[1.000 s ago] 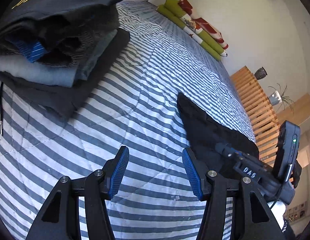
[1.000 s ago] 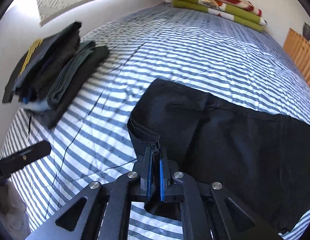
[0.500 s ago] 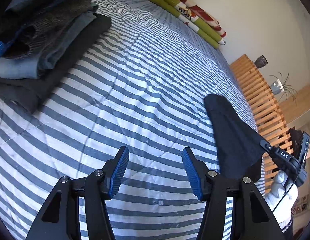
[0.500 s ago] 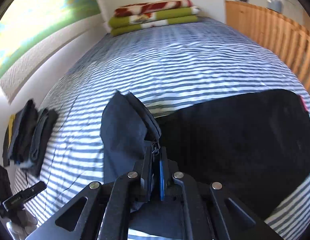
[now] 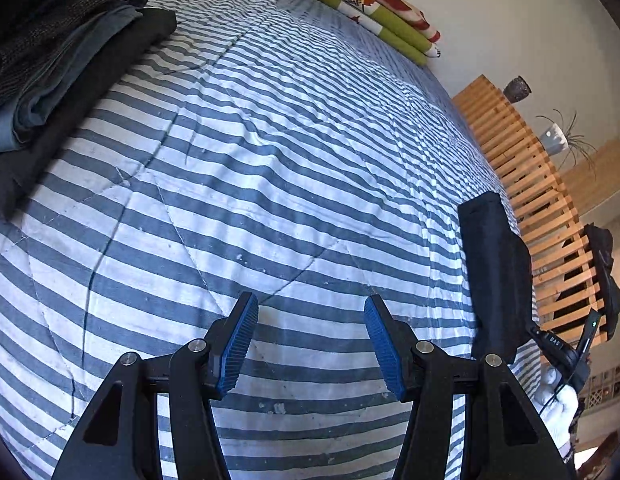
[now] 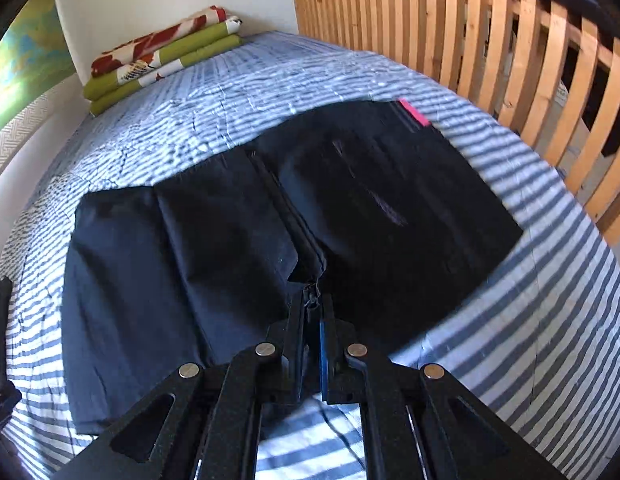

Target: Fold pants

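1. Left wrist view: my left gripper hangs with its jaws spread wide and nothing between them, above bare striped bedspread.
2. The dark pants show at the right edge of this view as a narrow black shape, lifted at the near end where my right gripper meets them, beside the wooden slatted rail.
3. A stack of folded clothes sits far left; a wide stretch of open bedspread lies between it and the pants.
4. Right wrist view: my right gripper has its jaws pressed together on a pinched edge of the pants.
5. The pants lie doubled over, one layer across the other, with a fold ridge running away from my fingertips and a pink tag at the far corner.
6. The slatted rail runs close on the right; folded blankets lie well beyond, at the far end.
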### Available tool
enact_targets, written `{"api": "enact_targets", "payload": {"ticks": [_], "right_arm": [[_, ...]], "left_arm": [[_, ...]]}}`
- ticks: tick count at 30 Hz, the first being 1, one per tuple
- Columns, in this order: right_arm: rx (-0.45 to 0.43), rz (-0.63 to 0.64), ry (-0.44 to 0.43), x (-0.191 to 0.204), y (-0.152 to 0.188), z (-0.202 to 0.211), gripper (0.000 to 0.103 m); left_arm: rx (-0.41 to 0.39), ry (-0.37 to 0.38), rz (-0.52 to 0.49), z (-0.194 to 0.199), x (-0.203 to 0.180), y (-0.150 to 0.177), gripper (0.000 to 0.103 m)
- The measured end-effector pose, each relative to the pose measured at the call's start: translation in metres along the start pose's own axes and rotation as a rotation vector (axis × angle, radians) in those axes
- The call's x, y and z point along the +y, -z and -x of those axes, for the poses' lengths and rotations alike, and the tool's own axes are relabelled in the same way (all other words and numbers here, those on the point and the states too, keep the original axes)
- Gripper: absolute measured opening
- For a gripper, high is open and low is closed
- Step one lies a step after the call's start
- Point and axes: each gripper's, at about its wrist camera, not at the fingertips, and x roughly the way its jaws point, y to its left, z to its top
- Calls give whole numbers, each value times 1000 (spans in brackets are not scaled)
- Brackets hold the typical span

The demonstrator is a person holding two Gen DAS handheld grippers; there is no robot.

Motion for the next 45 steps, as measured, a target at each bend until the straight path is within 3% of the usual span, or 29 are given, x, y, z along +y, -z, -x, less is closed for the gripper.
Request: {"api": "enact_targets", "payload": {"ticks": [6,9,11,14,21,24,28,29,32,33,34,37,40,45], "right_arm": [[-94,-19,-50,-4,-2,32,5],[-212,27,16,-4,-12,54,5],[-158,41,46,-7,-16,37,5],[-59,19,25,-15,-15,7,5],[-42,21,-30,-24,-18,-6,5],[-31,11,-65,-31,-17,-6,5],[5,31,-105,-38,-15,-11,6],[17,40,-131,-39,-17,-13,6],[81,19,-302,-57,-30,-15,11],[81,-17,-326,-67,-37,-15,21],[64,-46,-330,-74,-44,-13,30],[6,-90,-351,-86,-78,-16,32],[81,-38,-389,-69,-102,-39,32],[179,64,-347,-34,-114,-87,32]], "left_arm": [[23,-12,-28,-9,-9,3,59],[29,-19,-58,-13,-18,7,59],[29,-5,-99,-14,-31,10,59],[35,78,-113,-16,-61,13,59],[165,328,-278,-60,-184,27,59],[233,385,-317,-95,-225,40,59],[305,214,-429,-144,-247,61,59],[278,241,-420,-143,-247,62,62],[298,266,-395,-143,-244,60,62],[299,267,-397,-142,-244,60,63],[298,263,-404,-142,-245,61,63],[295,240,-435,-140,-251,63,63],[299,244,-416,-142,-251,62,64],[304,234,-442,-144,-254,63,64]]}}
